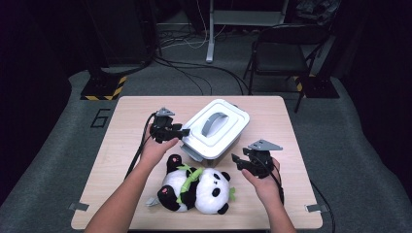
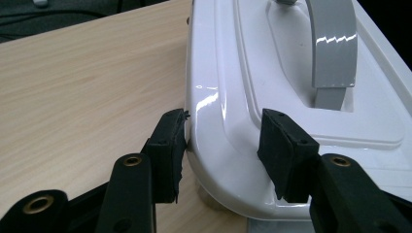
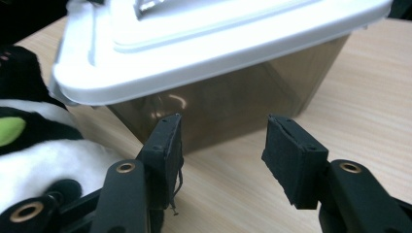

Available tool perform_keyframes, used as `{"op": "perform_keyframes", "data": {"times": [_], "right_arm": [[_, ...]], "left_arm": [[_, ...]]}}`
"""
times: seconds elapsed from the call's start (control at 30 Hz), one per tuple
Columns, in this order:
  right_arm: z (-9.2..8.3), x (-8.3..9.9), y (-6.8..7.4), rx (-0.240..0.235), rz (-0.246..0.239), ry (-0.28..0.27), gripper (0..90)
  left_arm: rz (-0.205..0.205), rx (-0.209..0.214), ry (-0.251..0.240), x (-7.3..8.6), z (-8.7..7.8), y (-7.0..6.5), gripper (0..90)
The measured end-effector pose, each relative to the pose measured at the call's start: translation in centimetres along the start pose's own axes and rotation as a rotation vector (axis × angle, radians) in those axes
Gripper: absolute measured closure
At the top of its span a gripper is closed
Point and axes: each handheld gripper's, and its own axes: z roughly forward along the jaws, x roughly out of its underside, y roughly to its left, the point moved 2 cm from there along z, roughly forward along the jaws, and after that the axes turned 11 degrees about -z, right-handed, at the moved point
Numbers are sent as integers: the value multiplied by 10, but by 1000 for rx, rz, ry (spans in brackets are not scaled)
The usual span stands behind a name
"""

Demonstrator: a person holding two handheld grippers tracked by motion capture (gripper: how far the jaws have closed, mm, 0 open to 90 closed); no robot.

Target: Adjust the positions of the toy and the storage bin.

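Box: white-lidded box [image 1: 215, 128] stood mid-worktop [image 1: 121, 145], behind the plush panda [image 1: 197, 190].
Left gripper [image 2: 224, 138]: jaws parted, straddling the lid's corner edge, one pad touching.
Right gripper [image 3: 224, 145]: jaws apart, empty, near the box's side.

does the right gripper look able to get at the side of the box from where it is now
Probably yes. The right gripper has open jaws aimed at the brown side wall of the box, with only bare table between. The panda toy lies off to one side, out of the path.
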Motion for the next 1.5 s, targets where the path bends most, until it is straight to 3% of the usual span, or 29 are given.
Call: {"op": "perform_keyframes", "data": {"times": [0.17, 0.33, 0.57, 0.77, 1.07, 1.5], "right_arm": [[1, -5, 9, -13, -31, -12, 474], [10, -5, 15, -34, -54, 17, 475], [27, -1, 17, -58, -63, 53, 482], [34, -1, 15, -44, -75, 65, 500], [37, 4, 6, -32, -58, 70, 526], [46, -2, 7, -41, -39, 51, 555]], "left_arm": [[1, 1, 10, 2, -3, -1, 524], [-6, 6, 1, 7, -6, -2, 524], [6, 11, 12, 12, -12, -8, 528], [5, 15, 20, 14, -13, -12, 534], [-4, 22, 20, 16, -13, -15, 553], [-11, 4, 18, 16, -18, -4, 553]]}}
